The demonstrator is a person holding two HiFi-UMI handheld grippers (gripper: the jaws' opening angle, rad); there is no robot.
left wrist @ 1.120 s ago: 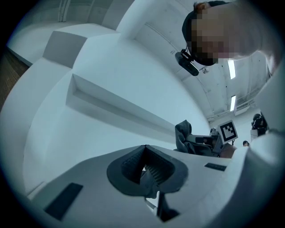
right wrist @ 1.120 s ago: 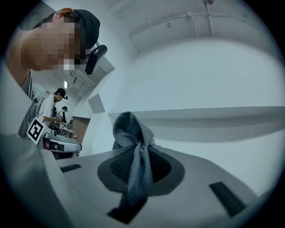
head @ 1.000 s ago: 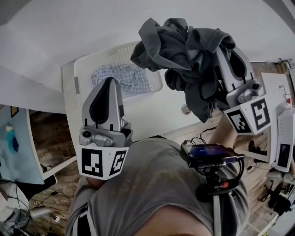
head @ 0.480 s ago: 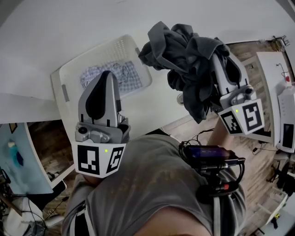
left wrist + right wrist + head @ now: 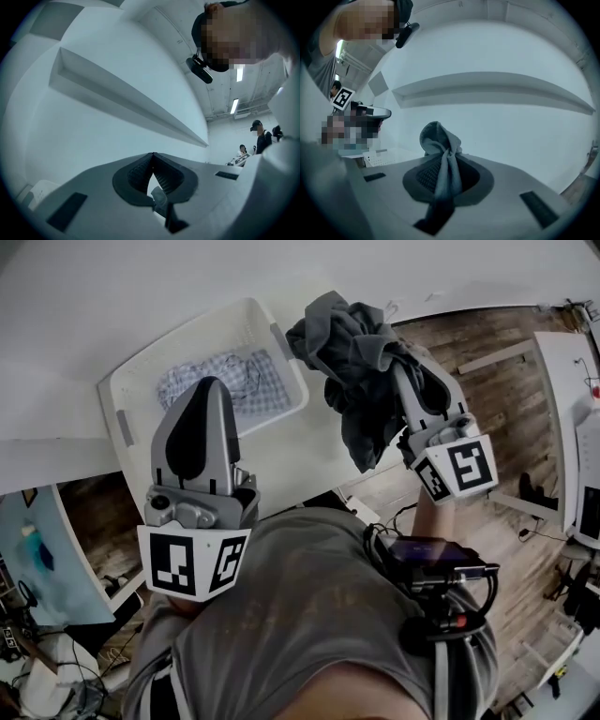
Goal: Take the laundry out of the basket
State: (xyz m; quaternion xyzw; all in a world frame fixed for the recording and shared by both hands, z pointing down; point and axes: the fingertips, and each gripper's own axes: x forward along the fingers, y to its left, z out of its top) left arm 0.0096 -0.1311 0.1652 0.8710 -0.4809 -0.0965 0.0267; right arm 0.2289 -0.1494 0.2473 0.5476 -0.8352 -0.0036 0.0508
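The right tool point(image 5: 398, 371) is clamped on a crumpled dark grey garment point(image 5: 361, 381), which it holds above the white counter point(image 5: 94, 296), just right of the white perforated plastic basket point(image 5: 114, 399). Most of the cloth bunches over the tool's tips and a long fold hangs down past its body. In the right gripper view, a twisted rope of the grey fabric runs up between the ribbed black pads point(image 5: 423, 176), and a rounded knot of it stands above them; the pads press on it from both sides.

The left tool point(image 5: 208, 388) stands in front of the basket with its jaws brought together, and it grips nothing. In the left gripper view the pads meet at their tips, with only a narrow gap lower down.

A blue-and-white checked cloth point(image 5: 262, 381) lies loosely heaped in the bottom of the basket. The basket sits on the counter near its edge, beside the wooden floor point(image 5: 506, 399).

The only printing that can be made out is the black-and-white square marker patterns on the cube at the back of each tool point(image 5: 192, 563).
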